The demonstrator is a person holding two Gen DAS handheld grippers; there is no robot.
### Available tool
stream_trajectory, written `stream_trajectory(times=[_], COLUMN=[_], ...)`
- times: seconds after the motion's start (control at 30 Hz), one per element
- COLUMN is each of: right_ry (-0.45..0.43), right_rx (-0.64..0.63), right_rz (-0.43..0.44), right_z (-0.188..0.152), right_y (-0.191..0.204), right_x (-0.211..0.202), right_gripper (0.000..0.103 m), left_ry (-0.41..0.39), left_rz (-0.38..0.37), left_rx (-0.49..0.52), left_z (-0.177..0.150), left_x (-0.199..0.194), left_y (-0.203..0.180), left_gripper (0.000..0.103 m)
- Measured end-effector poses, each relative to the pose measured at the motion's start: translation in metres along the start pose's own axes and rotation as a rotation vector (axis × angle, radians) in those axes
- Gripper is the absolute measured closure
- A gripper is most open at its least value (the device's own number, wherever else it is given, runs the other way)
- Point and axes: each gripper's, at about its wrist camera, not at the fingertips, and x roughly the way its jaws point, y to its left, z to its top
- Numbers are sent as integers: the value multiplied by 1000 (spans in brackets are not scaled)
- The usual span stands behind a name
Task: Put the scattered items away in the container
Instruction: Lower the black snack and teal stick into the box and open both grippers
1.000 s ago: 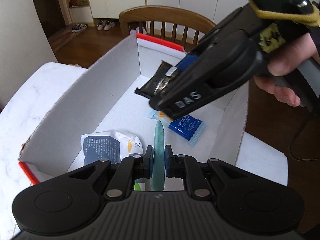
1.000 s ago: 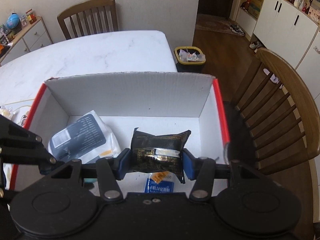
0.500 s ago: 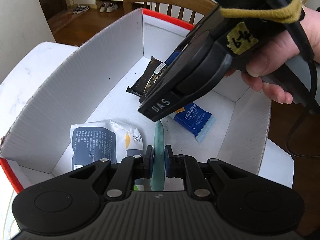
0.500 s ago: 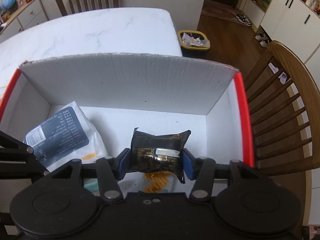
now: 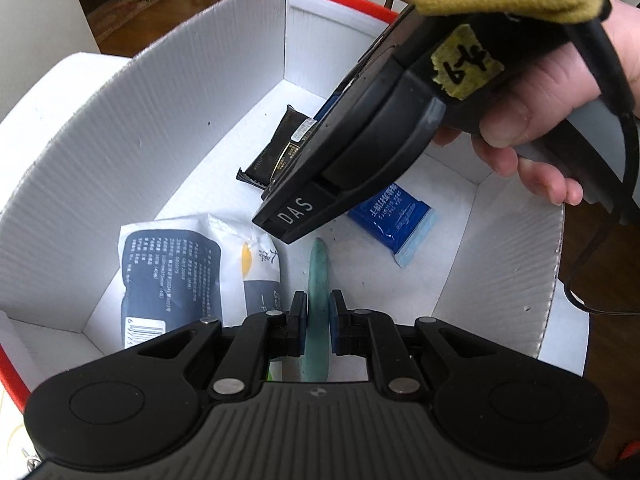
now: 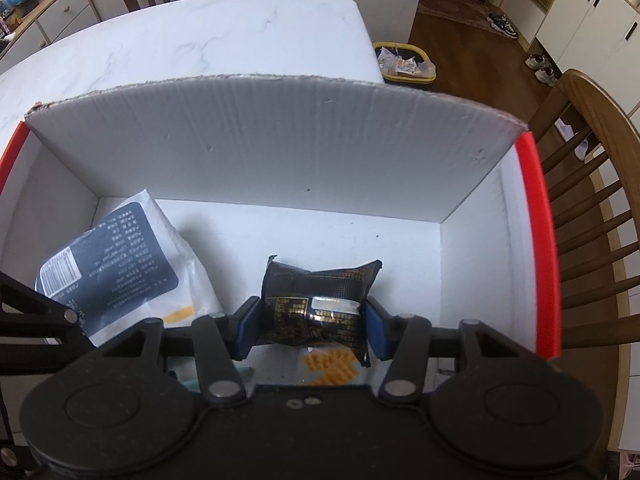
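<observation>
Box (image 6: 280,152) holds white pouch (image 6: 120,280), blue packet (image 5: 394,220); left fingers (image 5: 300,316) clamp green strip (image 5: 318,276), right fingers (image 6: 248,324) clamp black packet (image 6: 320,300).

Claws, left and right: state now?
Left claw: shut on a thin teal-green piece.
Right claw: shut on a black snack packet.

Black claw (image 5: 318,314), blue pads (image 6: 248,328), silver screws, white "DAS", yellow tape label.

White marble table (image 6: 208,46) w/ box (image 6: 280,140)
</observation>
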Motion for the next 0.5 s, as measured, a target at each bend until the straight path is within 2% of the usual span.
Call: stream_trajectory(times=[0.5], right_ry=[9], right_rx=[27], right_rz=[24], right_z=[8], right_y=[-15], right_x=[10], right_gripper=[46], left_ry=[76], left_rz=[-33], left_rx=[-24], left_z=[-1], left_x=[7], left_y=[9], left_gripper=[93])
